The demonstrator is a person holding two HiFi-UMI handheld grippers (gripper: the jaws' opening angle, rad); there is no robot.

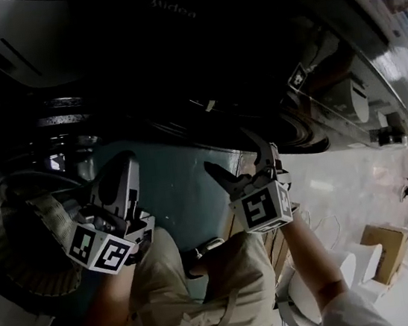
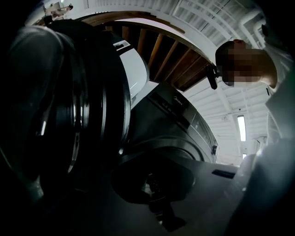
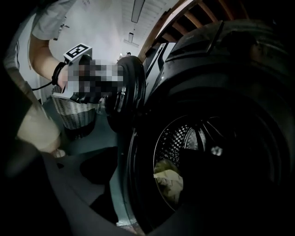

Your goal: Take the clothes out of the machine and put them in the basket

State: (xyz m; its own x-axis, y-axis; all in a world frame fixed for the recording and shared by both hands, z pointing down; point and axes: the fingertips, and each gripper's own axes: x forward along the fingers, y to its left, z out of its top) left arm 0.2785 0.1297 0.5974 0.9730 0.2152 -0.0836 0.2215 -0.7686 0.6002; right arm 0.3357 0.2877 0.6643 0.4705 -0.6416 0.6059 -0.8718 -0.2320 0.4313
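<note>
I read the wicker basket (image 1: 2,224) at 9 o'clock in the head view. The left gripper (image 1: 119,174) hangs near it, and its view is too dark for me to tell the jaw state. The right gripper (image 1: 233,158) has its jaws spread with nothing between them. A pale crumpled garment (image 3: 169,180) lies at 6 o'clock inside the washing machine drum (image 3: 177,136).

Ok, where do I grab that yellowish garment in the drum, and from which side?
Take the raised crumpled fold on top of the yellowish garment: it lies bunched low in the drum, near the opening. Come straight in from the front, angled slightly down, probably with the open right gripper.
</note>
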